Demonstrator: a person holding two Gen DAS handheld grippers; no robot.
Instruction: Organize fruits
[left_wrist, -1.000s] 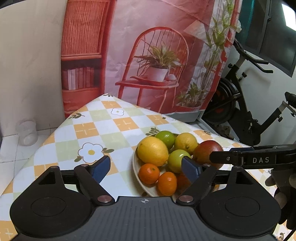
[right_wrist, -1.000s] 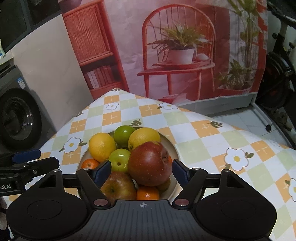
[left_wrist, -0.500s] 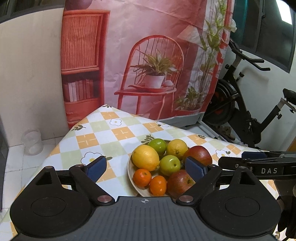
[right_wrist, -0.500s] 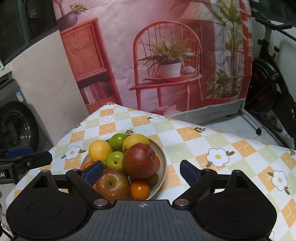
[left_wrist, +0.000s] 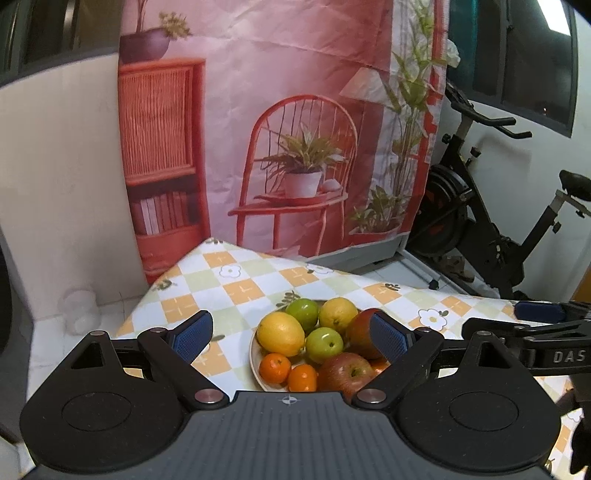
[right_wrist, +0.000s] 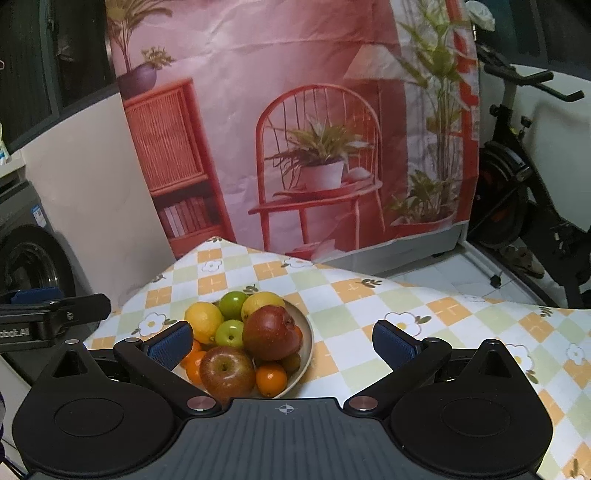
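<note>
Left wrist view: left tool (left_wrist: 290, 334) spread wide, nothing between its pads, hovering short of the plate (left_wrist: 255, 363). All fruit sits piled on that plate on the checked counter (left_wrist: 236, 288): lemon (left_wrist: 280, 333), second lemon (left_wrist: 338, 315), two green fruits (left_wrist: 303, 311) (left_wrist: 324, 345), two small oranges (left_wrist: 274, 367) (left_wrist: 303, 377), one apple in front (left_wrist: 345, 373), a bigger red apple (left_wrist: 364, 332) partly hidden behind the right pad. Right tool (left_wrist: 532, 321) enters from the right edge, beside the plate, touching nothing.

Right wrist view: right tool (right_wrist: 282, 343) also spread, empty, held back from the plate (right_wrist: 308, 345). Red apple (right_wrist: 270, 333) sits on top of the pile, front apple (right_wrist: 226, 373) below it, an orange (right_wrist: 271, 378) at the near rim. No loose fruit seen on the counter (right_wrist: 369, 302). Left tool (right_wrist: 51, 314) sticks in from the left edge, clear of the fruit.

Progress judgement: looks essentially finished. Every visible fruit is gathered on the one plate, both tools empty. Nothing obvious left, unless fruit lies out of view.
</note>
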